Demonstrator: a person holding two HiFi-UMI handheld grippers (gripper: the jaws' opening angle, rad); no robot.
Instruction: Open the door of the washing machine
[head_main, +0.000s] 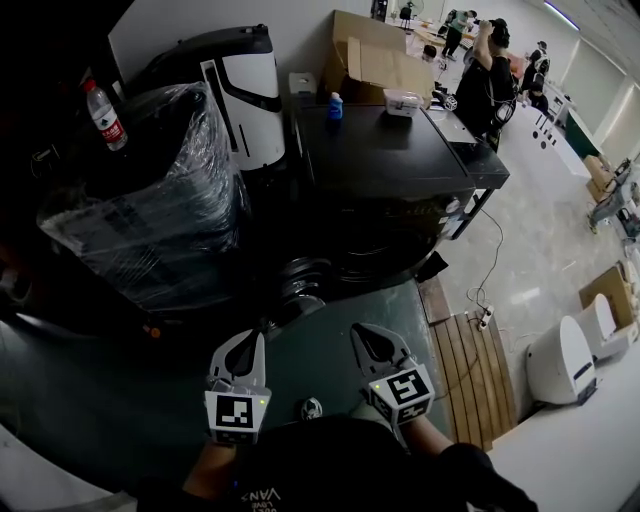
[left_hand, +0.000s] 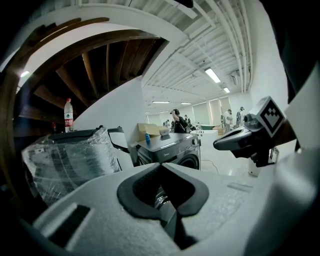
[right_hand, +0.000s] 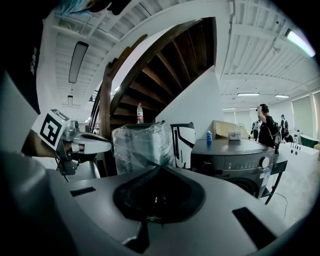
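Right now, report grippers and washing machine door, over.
Left gripper and right gripper: jaws shut, empty. Washing machine ahead, door looks closed, untouched. Plastic-wrapped unit beside it, left; path looks open.

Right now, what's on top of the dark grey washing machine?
A small blue bottle and a white rectangular container near the back edge. The container's contents are hidden.

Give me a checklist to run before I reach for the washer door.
1. Jaws of left gripper ready to take a handle: shut, nothing between them. Not ok.
2. Jaws of right gripper ready: shut, nothing between them. Not ok.
3. The door of the washing machine in its starting state: it looks closed. Ok.
4. Grippers at the door: both are well short of the machine, touching nothing. Not ok.
5. Door handle located: the front is too dark to pick it out. Cannot tell.
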